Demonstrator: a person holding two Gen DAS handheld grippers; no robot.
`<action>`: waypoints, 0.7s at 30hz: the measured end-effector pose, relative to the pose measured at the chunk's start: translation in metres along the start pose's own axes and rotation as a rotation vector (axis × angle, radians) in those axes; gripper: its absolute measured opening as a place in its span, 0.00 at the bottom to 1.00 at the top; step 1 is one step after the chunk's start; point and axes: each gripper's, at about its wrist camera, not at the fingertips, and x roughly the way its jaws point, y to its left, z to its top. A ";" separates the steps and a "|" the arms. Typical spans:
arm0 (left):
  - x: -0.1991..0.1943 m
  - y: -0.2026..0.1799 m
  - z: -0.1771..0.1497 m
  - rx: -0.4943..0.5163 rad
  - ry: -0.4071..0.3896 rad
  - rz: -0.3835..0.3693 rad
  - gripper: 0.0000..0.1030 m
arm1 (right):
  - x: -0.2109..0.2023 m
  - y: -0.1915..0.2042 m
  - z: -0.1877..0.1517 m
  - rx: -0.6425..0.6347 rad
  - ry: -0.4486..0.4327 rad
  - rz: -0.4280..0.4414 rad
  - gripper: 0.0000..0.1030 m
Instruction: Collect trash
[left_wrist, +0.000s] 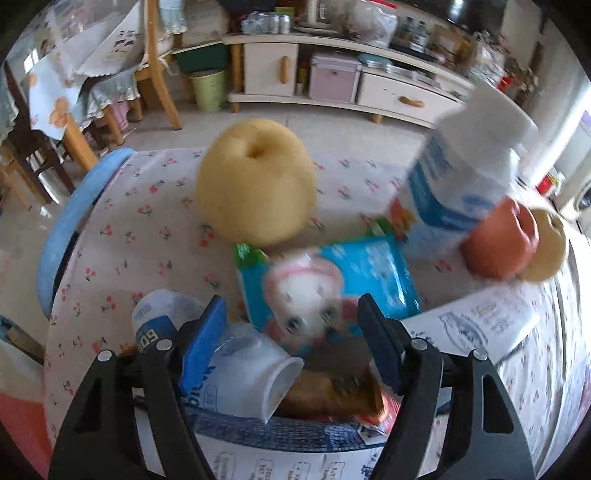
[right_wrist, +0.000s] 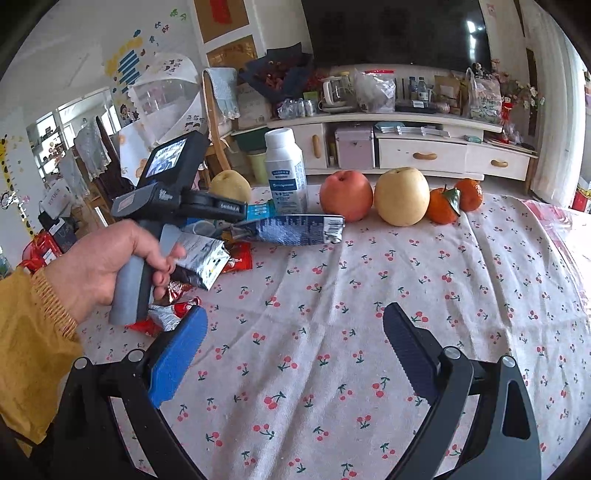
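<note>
Above a cherry-print cloth covering the worktop (right_wrist: 332, 295), a bare hand in a mustard-yellow sleeve (right_wrist: 99, 266) gripped the grey handle of the left gripper (left_wrist: 291, 332), whose jaws stood open over a heap of litter at the cloth's left side. Within that heap lay a tipped white plastic yoghurt bottle with blue lettering (left_wrist: 243, 376), a blue snack packet printed with a pink-and-white cartoon face (left_wrist: 325, 280), a crumpled silver foil wrapper (right_wrist: 201, 258), red sweet wrappers (right_wrist: 162, 317) and a flattened blue-and-white carton (right_wrist: 288, 230). Behind the litter sat a yellow pear (right_wrist: 231, 184), then an upright white plastic bottle with a blue label (right_wrist: 285, 173). Further right, in a row, stood a red-orange apple (right_wrist: 346, 199), a second pale yellow pear (right_wrist: 402, 195) and two small tangerines (right_wrist: 454, 201). Nearest the lens, the right gripper (right_wrist: 295, 354) hung over bare cloth, well apart from the litter, its jaws spread wide and holding nothing.
</note>
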 end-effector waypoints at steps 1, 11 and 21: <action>-0.001 -0.002 -0.003 0.010 -0.001 -0.003 0.71 | 0.000 -0.001 0.000 0.001 0.000 -0.002 0.92; -0.038 -0.030 -0.070 0.120 -0.008 -0.082 0.71 | -0.005 -0.024 0.001 0.048 -0.007 -0.041 0.92; -0.097 -0.028 -0.112 0.102 -0.040 -0.321 0.71 | 0.001 -0.050 -0.002 0.148 0.048 -0.079 0.92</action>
